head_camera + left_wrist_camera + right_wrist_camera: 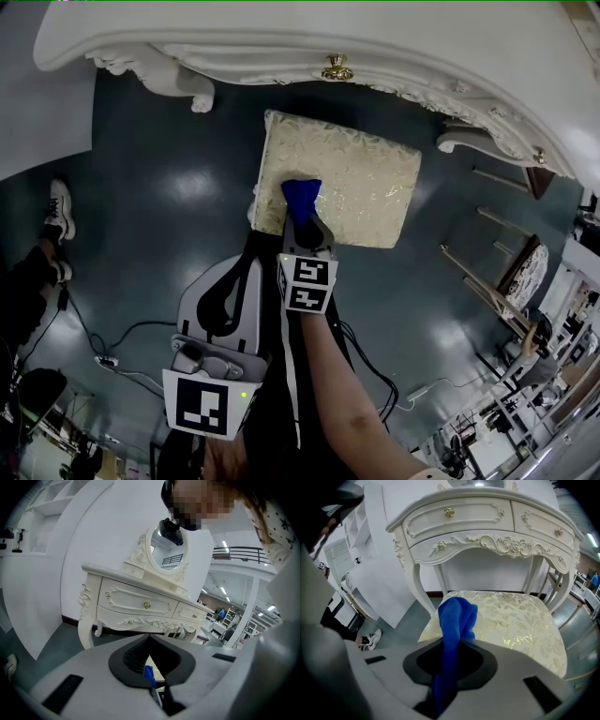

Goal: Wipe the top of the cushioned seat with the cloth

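Two grippers clenched; right gripper (452, 644) grasps blue fleecy cloth (457, 616) over cream brocade cushioned seat (515, 620)'s near-left corner, seat stretching ahead-right; left gripper (150, 641) empty.

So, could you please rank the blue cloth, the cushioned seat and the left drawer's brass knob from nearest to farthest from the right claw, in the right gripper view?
1. Blue cloth: clamped in the right claw.
2. Cushioned seat: just ahead, below the cloth.
3. Brass knob: beyond, on the left drawer.
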`<state>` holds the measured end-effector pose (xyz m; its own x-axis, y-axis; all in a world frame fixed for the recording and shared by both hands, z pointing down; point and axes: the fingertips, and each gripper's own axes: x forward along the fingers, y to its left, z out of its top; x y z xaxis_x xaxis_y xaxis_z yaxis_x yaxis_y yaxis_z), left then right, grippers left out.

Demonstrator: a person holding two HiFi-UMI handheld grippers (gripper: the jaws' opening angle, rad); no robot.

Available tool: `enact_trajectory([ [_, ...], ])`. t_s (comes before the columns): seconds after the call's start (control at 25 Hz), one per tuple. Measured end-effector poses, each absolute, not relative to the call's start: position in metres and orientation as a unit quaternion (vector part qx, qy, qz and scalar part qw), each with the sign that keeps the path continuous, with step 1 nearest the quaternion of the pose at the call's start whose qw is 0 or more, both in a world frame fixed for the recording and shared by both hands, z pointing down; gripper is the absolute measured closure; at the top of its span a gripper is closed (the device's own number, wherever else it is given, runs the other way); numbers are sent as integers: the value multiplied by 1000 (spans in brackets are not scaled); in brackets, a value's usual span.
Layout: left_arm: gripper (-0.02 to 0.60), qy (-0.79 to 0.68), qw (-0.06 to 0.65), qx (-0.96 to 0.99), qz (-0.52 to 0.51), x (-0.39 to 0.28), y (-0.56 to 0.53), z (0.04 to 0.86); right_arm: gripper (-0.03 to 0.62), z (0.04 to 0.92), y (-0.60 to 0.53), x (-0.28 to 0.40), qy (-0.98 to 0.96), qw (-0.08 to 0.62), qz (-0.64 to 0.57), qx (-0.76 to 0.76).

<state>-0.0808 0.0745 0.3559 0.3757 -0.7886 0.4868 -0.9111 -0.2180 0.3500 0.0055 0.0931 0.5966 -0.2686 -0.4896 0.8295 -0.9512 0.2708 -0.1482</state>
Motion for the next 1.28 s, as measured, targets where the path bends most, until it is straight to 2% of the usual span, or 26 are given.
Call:
enact_trajectory([
  [0.92,583,-573,294,759,93,-97,85,353,528,610,113,-84,-792,341,330,384],
  [1.28,583,-582,282,757,88,-99,84,340,528,584,105,-84,-784,346,348,381],
])
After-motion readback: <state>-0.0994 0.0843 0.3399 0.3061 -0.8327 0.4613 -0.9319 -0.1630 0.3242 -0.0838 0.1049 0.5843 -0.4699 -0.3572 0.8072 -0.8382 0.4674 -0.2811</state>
